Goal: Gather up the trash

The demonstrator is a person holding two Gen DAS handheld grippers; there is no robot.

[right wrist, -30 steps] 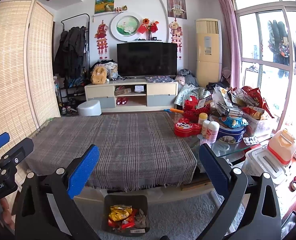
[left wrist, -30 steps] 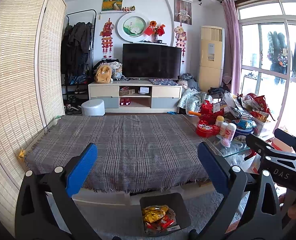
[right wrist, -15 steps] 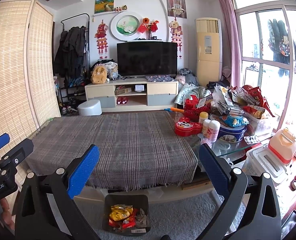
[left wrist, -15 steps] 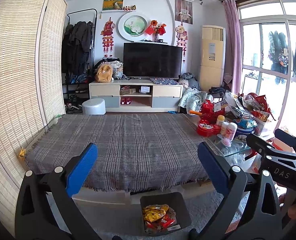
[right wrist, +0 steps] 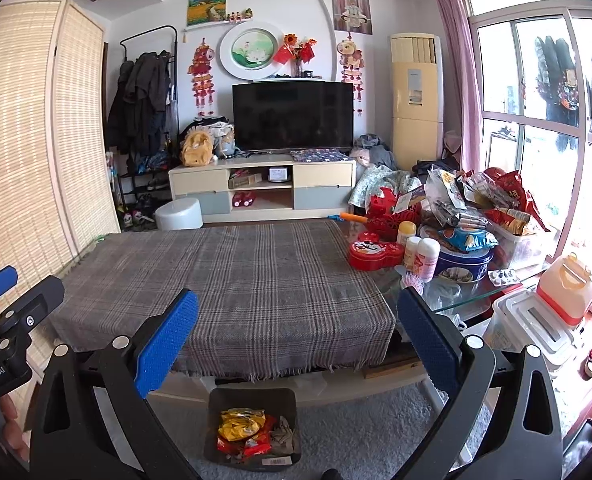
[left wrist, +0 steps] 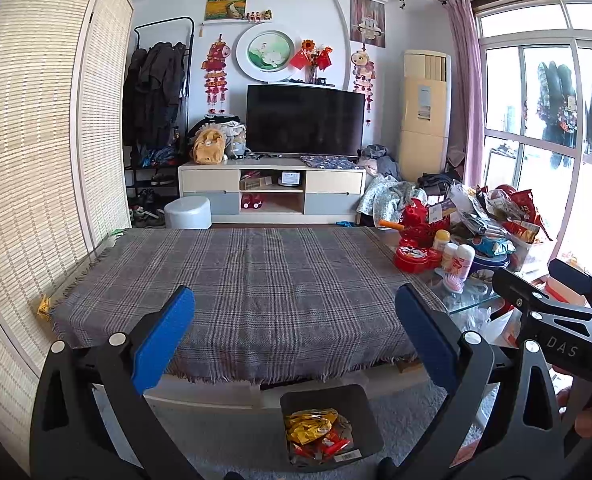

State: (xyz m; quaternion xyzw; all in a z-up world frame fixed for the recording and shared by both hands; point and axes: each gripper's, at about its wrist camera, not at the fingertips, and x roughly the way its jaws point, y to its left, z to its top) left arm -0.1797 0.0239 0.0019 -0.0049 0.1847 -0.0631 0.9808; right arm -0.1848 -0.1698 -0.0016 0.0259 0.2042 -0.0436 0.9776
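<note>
L gripper & R gripper: fingers wide apart, nothing held; bin w/ wrappers below.

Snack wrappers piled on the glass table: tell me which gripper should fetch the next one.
Right, probably. The right gripper is open, empty and sits on the side of the wrapper pile; the left gripper, equally open, would have to cross over it.

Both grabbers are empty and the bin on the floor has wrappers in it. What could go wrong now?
1. The dark square trash bin sits on the floor close under the table edge, so a dropped wrapper might miss it.
2. The heap of snack bags on the glass tabletop is piled high; pulling one out may topple the white bottles beside it.
3. With its jaws open wide, the right gripper could knock the red tin.
</note>
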